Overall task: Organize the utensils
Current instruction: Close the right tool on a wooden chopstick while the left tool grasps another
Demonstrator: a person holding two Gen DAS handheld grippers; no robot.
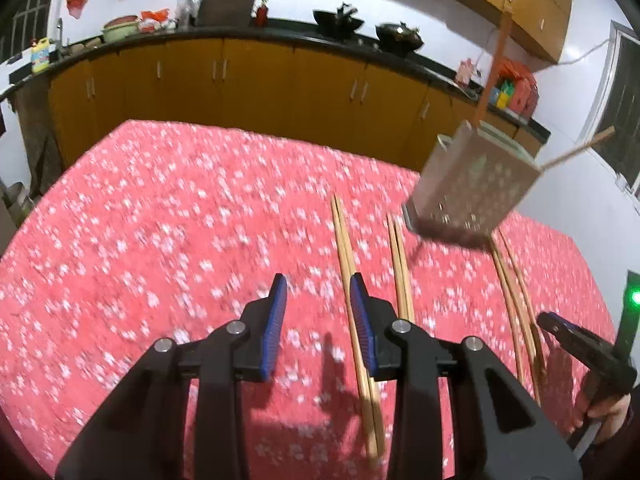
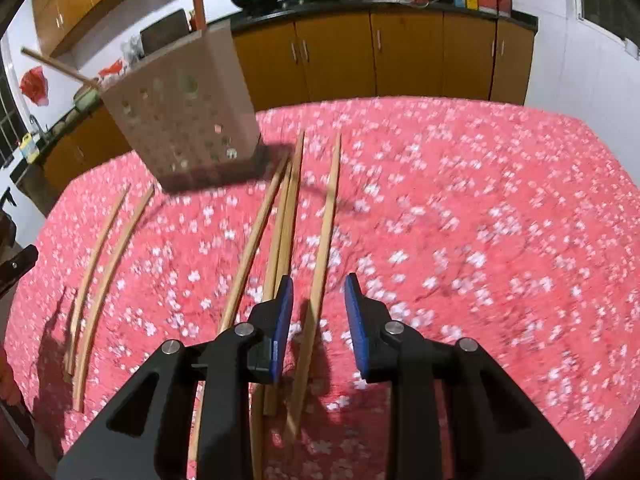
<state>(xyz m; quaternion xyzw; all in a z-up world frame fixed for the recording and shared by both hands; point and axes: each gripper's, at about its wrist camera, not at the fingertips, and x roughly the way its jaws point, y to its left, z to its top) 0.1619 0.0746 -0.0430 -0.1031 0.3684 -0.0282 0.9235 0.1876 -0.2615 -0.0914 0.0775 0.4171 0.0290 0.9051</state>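
Note:
Wooden chopsticks lie in loose pairs on a red flowered tablecloth (image 1: 160,220). My left gripper (image 1: 318,284) is open above the cloth, with nothing between its pads. One pair of chopsticks (image 1: 344,232) runs just under its right finger. A second pair (image 1: 398,248) and a third pair (image 1: 508,272) lie further right. A perforated metal utensil holder (image 1: 472,184) stands at the far right with a chopstick and an orange handle in it. My right gripper (image 2: 319,280) is open over a single chopstick (image 2: 330,200) that lies on the cloth between its fingers; the pads do not press it.
In the right wrist view the holder (image 2: 180,120) stands at the far left, with three chopsticks (image 2: 280,208) beside the single one and a curved pair (image 2: 108,240) further left. Yellow cabinets (image 1: 260,80) with a dark countertop and woks run behind the table.

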